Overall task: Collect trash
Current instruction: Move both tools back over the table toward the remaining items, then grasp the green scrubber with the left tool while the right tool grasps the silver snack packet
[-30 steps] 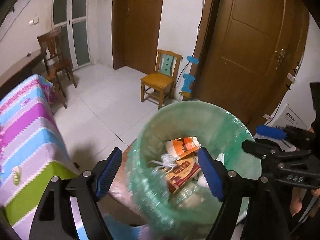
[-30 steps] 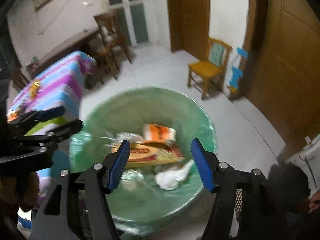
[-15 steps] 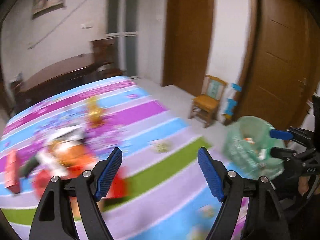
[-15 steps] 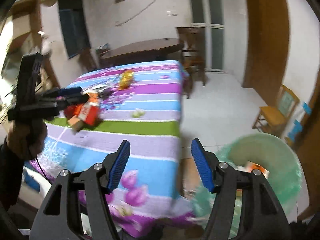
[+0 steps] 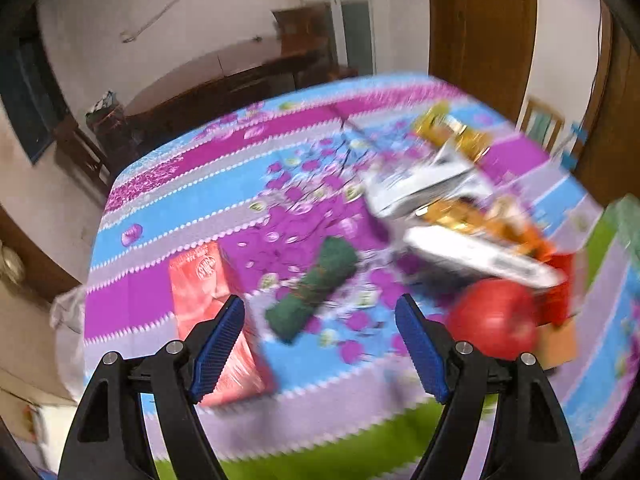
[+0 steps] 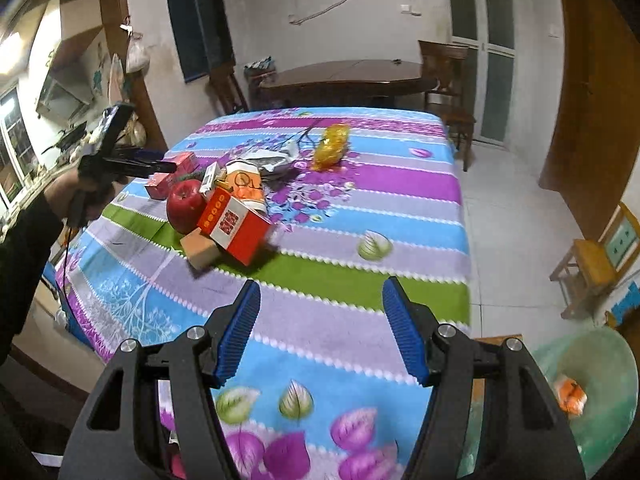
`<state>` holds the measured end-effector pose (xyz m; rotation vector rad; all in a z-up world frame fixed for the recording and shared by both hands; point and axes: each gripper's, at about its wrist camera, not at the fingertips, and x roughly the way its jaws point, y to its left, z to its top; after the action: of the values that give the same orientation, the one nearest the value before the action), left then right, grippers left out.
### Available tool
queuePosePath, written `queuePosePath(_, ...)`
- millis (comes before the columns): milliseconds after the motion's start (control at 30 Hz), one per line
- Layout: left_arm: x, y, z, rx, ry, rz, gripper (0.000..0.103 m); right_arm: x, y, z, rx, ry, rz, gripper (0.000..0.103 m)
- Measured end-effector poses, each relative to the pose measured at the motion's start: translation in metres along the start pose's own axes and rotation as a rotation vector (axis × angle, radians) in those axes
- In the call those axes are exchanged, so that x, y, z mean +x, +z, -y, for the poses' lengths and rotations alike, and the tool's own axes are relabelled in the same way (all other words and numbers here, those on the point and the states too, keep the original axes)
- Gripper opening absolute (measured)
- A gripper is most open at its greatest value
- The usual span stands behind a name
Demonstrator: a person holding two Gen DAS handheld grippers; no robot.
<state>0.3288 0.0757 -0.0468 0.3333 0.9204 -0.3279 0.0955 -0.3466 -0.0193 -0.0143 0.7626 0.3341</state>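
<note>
Trash lies in a pile on the table with the flowered cloth (image 6: pixel 360 200): a red and white box (image 6: pixel 236 228), a brown carton (image 6: pixel 200 250), white packets (image 6: pixel 260 160), a yellow wrapper (image 6: pixel 332 146) and a red apple (image 6: pixel 185 204). My left gripper (image 5: pixel 320 320) is open and empty above the table, over a green roll (image 5: pixel 312 288) and beside a red carton (image 5: pixel 208 304). The apple (image 5: pixel 494 320) lies to its right. My right gripper (image 6: pixel 320 300) is open and empty over the near cloth. The bin with its green bag (image 6: pixel 592 360) stands low right.
A person's hand (image 6: pixel 92 196) holds the left gripper (image 6: pixel 162 161) at the pile's left side. A dark wooden table (image 6: pixel 344 76) and chairs stand behind. A yellow chair (image 6: pixel 592 264) and tiled floor (image 6: pixel 520 216) lie to the right.
Both grippers swung away from the bin to the table. The left one went farther, over to the pile of trash. Both stayed open and empty.
</note>
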Motion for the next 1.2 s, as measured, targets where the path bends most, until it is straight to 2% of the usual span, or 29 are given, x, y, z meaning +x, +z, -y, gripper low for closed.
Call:
queuePosePath(167, 0.034, 0.010, -0.001, 0.041, -0.035, -0.054, 0.052, 0.041, 0.038, -0.018, -0.101, 0.011, -0.039, 0.061)
queuePosePath(233, 0.042, 0.009, 0.007, 0.090, -0.051, -0.079, 0.050, 0.057, 0.057, -0.022, -0.140, 0.039, -0.054, 0.061)
queuePosePath(300, 0.051, 0.009, 0.012, 0.114, -0.035, -0.103, 0.047, 0.074, 0.078, -0.026, -0.197, 0.053, -0.075, 0.061)
queuePosePath(500, 0.074, 0.007, -0.001, 0.021, -0.074, -0.111, 0.042, 0.166, 0.163, -0.049, -0.340, 0.170, -0.219, 0.061)
queuePosePath(667, 0.068, 0.001, 0.001, 0.006, -0.093, -0.099, 0.031, 0.236, 0.200, -0.082, -0.499, 0.170, -0.320, 0.059)
queuePosePath(800, 0.071, 0.001, 0.000, -0.005, -0.104, -0.100, 0.031, 0.295, 0.209, -0.095, -0.595, 0.149, -0.462, 0.056)
queuePosePath(867, 0.072, 0.003, 0.001, 0.007, -0.098, -0.112, 0.031, 0.311, 0.210, -0.097, -0.619, 0.161, -0.508, 0.056)
queuePosePath(1133, 0.075, 0.009, 0.002, 0.019, -0.107, -0.127, 0.031, 0.341, 0.205, -0.115, -0.686, 0.229, -0.603, 0.056)
queuePosePath(1200, 0.074, 0.008, 0.004, 0.011, -0.094, -0.117, 0.031, 0.345, 0.200, -0.117, -0.686, 0.238, -0.619, 0.050)
